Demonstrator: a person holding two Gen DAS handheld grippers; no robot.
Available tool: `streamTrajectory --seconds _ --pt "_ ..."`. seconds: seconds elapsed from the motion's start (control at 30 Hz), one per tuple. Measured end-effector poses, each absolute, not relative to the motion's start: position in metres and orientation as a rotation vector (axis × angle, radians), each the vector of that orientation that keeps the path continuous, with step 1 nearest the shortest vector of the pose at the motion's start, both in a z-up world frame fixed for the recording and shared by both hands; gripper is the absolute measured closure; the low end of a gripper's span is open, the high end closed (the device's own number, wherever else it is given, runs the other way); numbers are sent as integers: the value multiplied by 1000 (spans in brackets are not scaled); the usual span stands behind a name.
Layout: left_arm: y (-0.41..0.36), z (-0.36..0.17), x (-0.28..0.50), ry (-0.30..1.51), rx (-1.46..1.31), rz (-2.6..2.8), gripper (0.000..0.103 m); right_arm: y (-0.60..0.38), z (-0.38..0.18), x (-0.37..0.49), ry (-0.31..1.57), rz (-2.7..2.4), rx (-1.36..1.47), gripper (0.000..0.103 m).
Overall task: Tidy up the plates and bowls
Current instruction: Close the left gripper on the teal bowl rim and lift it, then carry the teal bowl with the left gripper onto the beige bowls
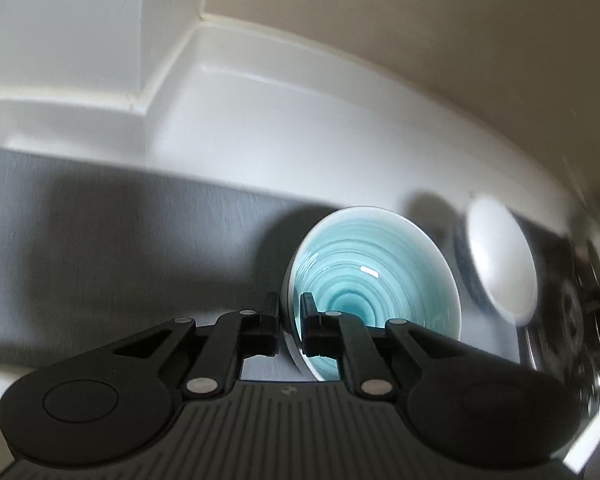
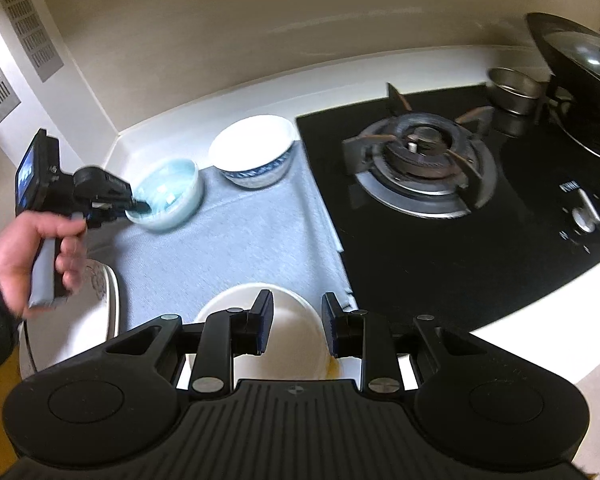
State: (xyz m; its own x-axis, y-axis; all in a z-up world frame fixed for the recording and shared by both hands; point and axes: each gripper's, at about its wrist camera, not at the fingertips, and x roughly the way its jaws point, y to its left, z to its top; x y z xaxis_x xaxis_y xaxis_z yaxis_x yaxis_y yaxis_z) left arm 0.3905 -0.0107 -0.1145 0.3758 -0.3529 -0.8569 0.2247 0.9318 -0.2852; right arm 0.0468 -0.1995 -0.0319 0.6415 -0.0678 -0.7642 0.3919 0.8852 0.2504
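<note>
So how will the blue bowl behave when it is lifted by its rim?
The blue bowl looks glazed and shiny, so it may slip between the fingers. The left gripper pinches only one side of the rim, so the bowl will probably tilt. It seems ceramic, so likely stiff but breakable if it knocks the white bowl nearby.

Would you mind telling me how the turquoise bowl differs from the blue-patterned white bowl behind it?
The turquoise bowl has a swirled blue-green inside; the patterned bowl is plain white inside with a blue pattern outside. The turquoise bowl is smaller. The left gripper is shut on the turquoise bowl's rim; nothing touches the patterned bowl. Both sit upright on the grey mat.
</note>
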Motion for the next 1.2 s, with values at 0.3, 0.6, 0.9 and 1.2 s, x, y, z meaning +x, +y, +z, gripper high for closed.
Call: streamTrajectory --seconds 0.3,0.6,0.9,1.2 --pt "-25 -109 323 1122 21 -565 80 -185 -36 110 838 -176 395 73" --pt "-21 -99 323 1038 63 -613 85 -178 -64 169 894 -174 381 73" --pt "-23 -103 326 1024 90 -649 95 -174 -93 194 943 -167 403 76" --pt "-26 -105 325 1008 111 -663 95 -169 -102 195 945 -164 395 91"
